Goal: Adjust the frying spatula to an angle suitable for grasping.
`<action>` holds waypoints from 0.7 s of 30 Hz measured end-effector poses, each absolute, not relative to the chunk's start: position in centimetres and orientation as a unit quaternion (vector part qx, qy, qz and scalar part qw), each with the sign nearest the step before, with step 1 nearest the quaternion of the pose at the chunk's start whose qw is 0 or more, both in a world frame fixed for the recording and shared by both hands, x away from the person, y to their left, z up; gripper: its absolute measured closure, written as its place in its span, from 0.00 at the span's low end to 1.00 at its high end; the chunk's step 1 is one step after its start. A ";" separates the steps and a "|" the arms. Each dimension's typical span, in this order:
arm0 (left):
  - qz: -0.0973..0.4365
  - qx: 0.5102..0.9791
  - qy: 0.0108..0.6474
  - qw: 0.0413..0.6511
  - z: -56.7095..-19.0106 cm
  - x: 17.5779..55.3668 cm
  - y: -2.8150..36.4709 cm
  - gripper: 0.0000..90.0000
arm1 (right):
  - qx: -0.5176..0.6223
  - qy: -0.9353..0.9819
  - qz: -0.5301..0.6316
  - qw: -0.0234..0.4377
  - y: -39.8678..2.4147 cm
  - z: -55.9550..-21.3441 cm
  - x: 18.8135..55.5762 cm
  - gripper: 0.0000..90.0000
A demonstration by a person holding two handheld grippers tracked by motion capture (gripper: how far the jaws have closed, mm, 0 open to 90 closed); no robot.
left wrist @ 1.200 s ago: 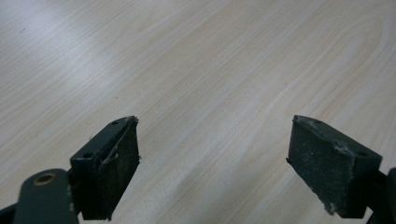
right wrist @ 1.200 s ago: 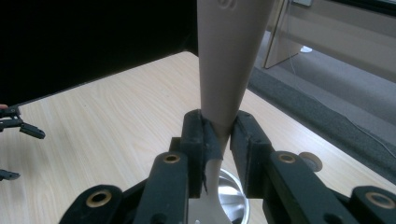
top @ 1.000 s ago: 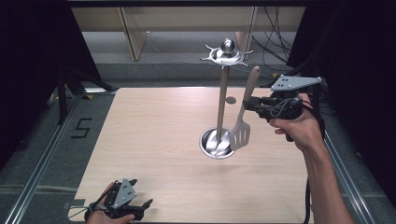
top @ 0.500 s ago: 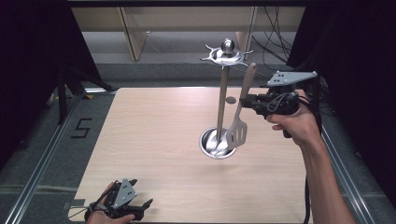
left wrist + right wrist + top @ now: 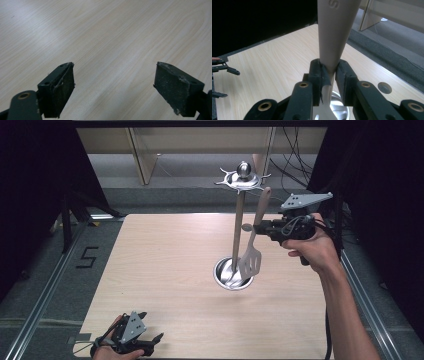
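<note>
A steel utensil stand (image 5: 237, 235) rises from a round base (image 5: 233, 274) right of the table's middle, topped by a ring of hooks and a ball (image 5: 243, 176). My right gripper (image 5: 260, 226) is shut on the beige handle of a slotted spatula (image 5: 250, 260), which hangs upright just right of the pole with its blade over the base. In the right gripper view the pads (image 5: 320, 72) press on both sides of the handle (image 5: 334, 32). At the table's near left corner my left gripper (image 5: 152, 326) rests low, its jaws open over bare wood (image 5: 115, 87).
The light wooden table (image 5: 165, 265) ends at metal rails on both sides. Shelving and cables (image 5: 295, 165) stand behind the far edge. A small round hole (image 5: 384, 87) sits in the tabletop near the stand's base (image 5: 340, 107).
The right gripper has shifted slightly up and left, bringing the spatula a little closer to the stand's pole. The left gripper has stayed put.
</note>
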State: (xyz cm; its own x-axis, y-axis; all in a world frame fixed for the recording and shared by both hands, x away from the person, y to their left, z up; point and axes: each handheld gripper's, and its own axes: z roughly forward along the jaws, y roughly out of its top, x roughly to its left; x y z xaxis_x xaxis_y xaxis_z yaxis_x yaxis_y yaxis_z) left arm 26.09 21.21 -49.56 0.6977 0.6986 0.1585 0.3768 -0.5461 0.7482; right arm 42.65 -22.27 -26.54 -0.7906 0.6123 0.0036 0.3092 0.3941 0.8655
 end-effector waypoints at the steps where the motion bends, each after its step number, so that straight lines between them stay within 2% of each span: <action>1: 0.227 0.849 0.317 0.357 -49.6 26.1 21.2 0.18 | 0.280 0.819 0.475 0.158 -22.3 -26.6 42.8 0.84; 9: 0.225 0.850 0.317 0.357 -49.6 26.1 21.2 0.18 | 0.290 0.814 0.480 0.148 -22.2 -26.7 43.0 0.84; 14: 0.227 0.851 0.315 0.354 -49.6 26.1 21.2 0.18 | 0.305 0.800 0.498 0.137 -22.6 -26.7 42.9 0.78; 21: 0.226 0.853 0.313 0.352 -49.6 26.1 21.2 0.18 | 0.308 0.796 0.499 0.150 -23.2 -26.6 42.3 0.73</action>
